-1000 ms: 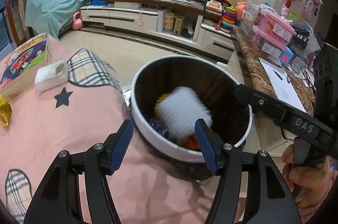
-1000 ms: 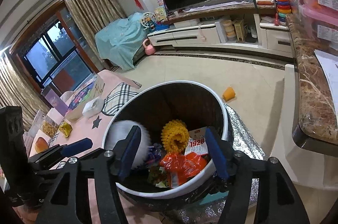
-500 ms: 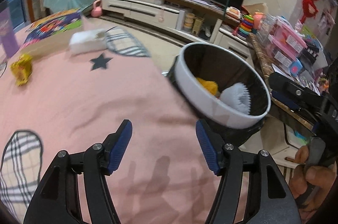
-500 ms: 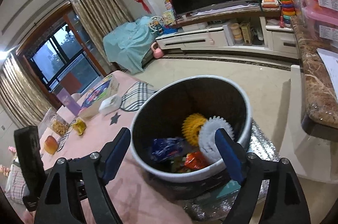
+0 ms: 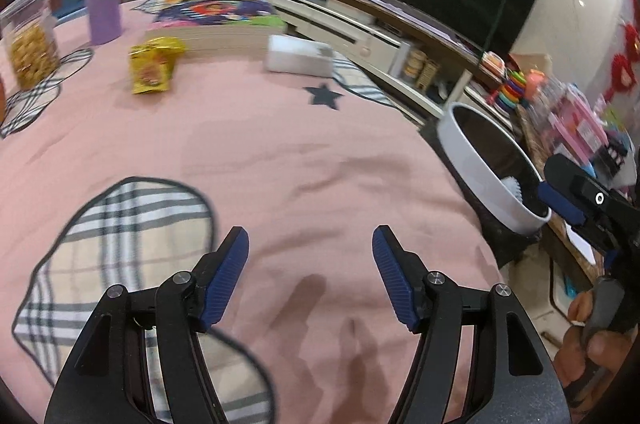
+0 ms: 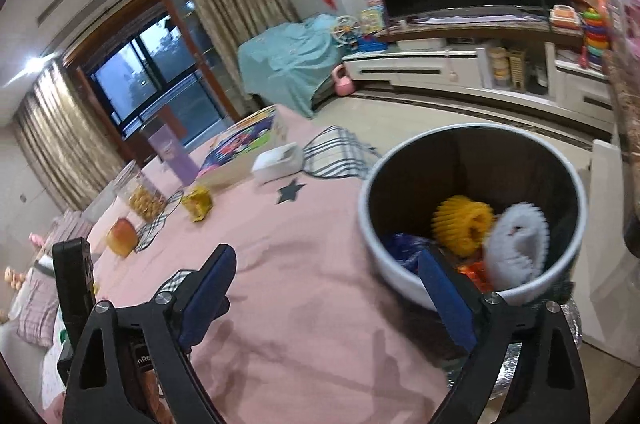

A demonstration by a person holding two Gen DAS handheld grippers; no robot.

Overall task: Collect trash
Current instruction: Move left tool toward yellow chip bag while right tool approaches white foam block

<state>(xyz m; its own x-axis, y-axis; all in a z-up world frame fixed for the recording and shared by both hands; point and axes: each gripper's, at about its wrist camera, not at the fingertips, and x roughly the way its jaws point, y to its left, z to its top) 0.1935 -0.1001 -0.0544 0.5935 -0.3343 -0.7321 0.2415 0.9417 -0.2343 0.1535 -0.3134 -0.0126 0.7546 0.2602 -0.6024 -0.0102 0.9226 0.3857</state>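
A round white trash bin with a dark inside stands beside the pink table; it also shows in the left wrist view. In it lie a white fluted paper cup, a yellow one, blue and orange wrappers. A yellow snack packet lies on the pink tablecloth, also seen in the right wrist view. My left gripper is open and empty over the cloth. My right gripper is open and empty at the bin's near rim.
On the table: a white box, a picture-book box, a purple cup, a snack jar, an orange fruit. A marble counter stands right of the bin. A TV cabinet stands behind.
The white paper cup dropped from my left gripper into the bin. My left gripper then swung left, away from the bin and over the table. My right gripper turned left too.
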